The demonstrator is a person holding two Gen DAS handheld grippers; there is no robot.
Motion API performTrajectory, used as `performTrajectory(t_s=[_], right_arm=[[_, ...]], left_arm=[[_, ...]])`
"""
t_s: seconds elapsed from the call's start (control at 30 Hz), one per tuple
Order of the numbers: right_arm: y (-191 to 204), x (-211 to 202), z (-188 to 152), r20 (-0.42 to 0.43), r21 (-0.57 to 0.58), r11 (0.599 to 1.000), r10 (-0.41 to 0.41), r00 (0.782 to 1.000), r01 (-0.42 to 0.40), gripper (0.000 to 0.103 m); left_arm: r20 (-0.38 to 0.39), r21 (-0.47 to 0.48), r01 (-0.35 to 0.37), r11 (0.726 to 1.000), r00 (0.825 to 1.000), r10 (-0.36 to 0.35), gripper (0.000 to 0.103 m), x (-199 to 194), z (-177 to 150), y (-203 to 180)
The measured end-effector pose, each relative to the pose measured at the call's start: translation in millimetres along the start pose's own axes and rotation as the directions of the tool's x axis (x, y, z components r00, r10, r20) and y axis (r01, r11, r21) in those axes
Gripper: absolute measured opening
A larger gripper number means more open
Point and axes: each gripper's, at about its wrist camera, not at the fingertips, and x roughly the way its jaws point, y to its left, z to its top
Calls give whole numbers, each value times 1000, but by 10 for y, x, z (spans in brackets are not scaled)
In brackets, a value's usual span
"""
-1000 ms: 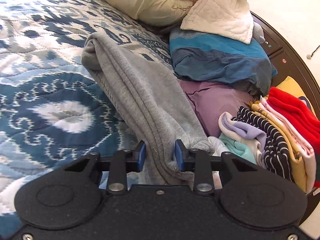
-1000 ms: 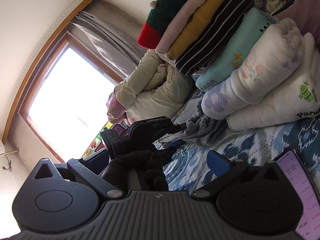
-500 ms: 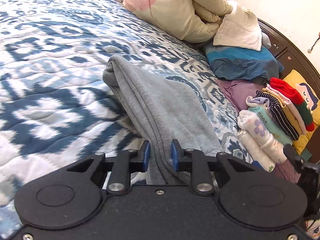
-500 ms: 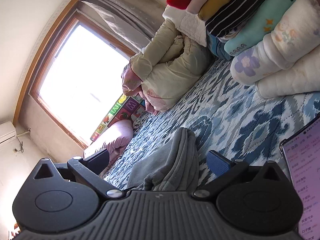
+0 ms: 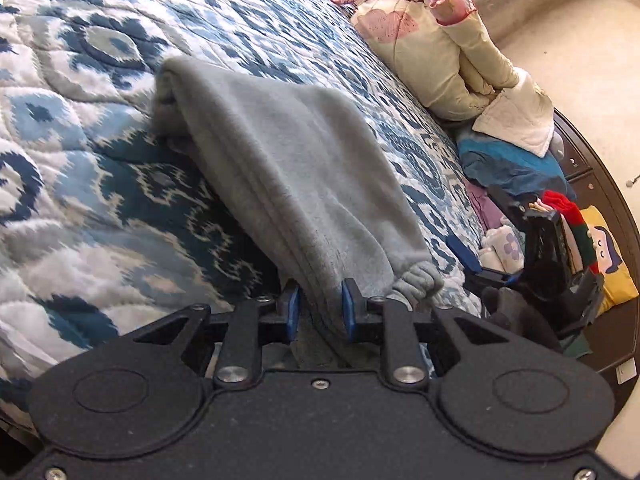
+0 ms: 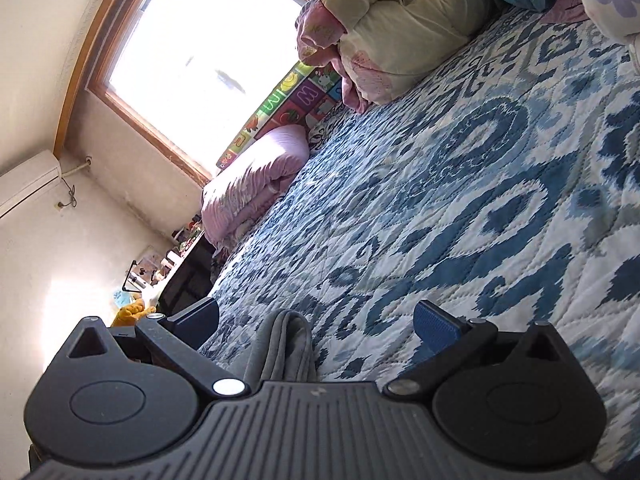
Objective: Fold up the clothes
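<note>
A grey fleece garment [image 5: 288,176] lies in a long folded band on the blue patterned quilt [image 5: 80,160]. My left gripper [image 5: 318,314] is shut on its near end and lifts that end off the bed. My right gripper [image 6: 316,324] is open, fingers wide apart, with an edge of the grey garment [image 6: 280,344] lying between them, not gripped. The right gripper also shows in the left wrist view [image 5: 532,264], to the right of the garment's near end.
A cream and pink duvet bundle [image 5: 432,52] lies at the bed's far side. A stack of folded clothes [image 5: 560,216] and a blue-teal item [image 5: 508,164] sit by the dark wooden headboard [image 5: 592,184]. A pink folded quilt [image 6: 256,176] lies under the window.
My left gripper has pulled the grey garment back across the quilt, away from the folded stack. My right gripper has swung away from the stack and now looks along the bed.
</note>
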Motion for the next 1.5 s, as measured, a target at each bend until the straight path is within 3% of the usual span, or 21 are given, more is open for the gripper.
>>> performTrajectory(t_s=[0.2,0.33,0.47,0.6,0.73,0.87,1.0,1.1,1.13,1.27,1.33,1.37,1.47,1.5], right_arm=[[32,-96,-110,-27,19,1000,7,1000,-6,103],[38,-189,-186,-42,40,999,11,999,-9,103],[-42,-149,-222,-72,74,997,12,997,-7,103],[28,-301,-473,-94,148,989,31,995,-17,103],[163,-453,-748,-106,215,976,45,993,-22,103],[295,-597,-1025,-121,267,964,45,992,-11,103],[352,-616,-1267,-154,327,945,34,987,19,103],[386,-495,-1324,-180,312,947,-21,983,78,103],[400,-465,-1323,-170,310,947,-28,985,80,103],[458,-330,-1311,-124,304,950,-38,992,74,102],[494,-235,-1272,-120,259,961,-69,990,98,89],[481,-189,-1235,-122,251,962,-76,990,105,88],[432,-115,-1052,-86,258,964,-45,995,66,75],[444,-96,-928,-67,241,969,-32,997,48,65]], left_arm=[[-65,19,68,997,996,-67,27,-56,97,-55],[-21,72,86,994,996,-84,57,-326,155,-8],[106,133,20,991,994,-34,65,-638,226,122],[205,106,-67,992,978,44,69,-748,433,380],[237,96,-113,989,968,87,74,-621,751,609],[196,95,-82,992,979,62,74,-322,972,796],[136,64,11,998,990,-20,74,-133,904,971],[90,77,61,995,994,-68,72,-46,860,1012],[80,82,75,994,993,-82,64,-27,855,1016],[81,71,117,991,989,-123,47,-72,863,1054],[100,65,137,988,985,-143,40,-114,851,1055],[132,66,153,986,978,-160,39,-160,836,1032],[234,75,210,975,946,-222,37,-347,762,914],[243,77,217,973,942,-230,39,-381,735,873]])
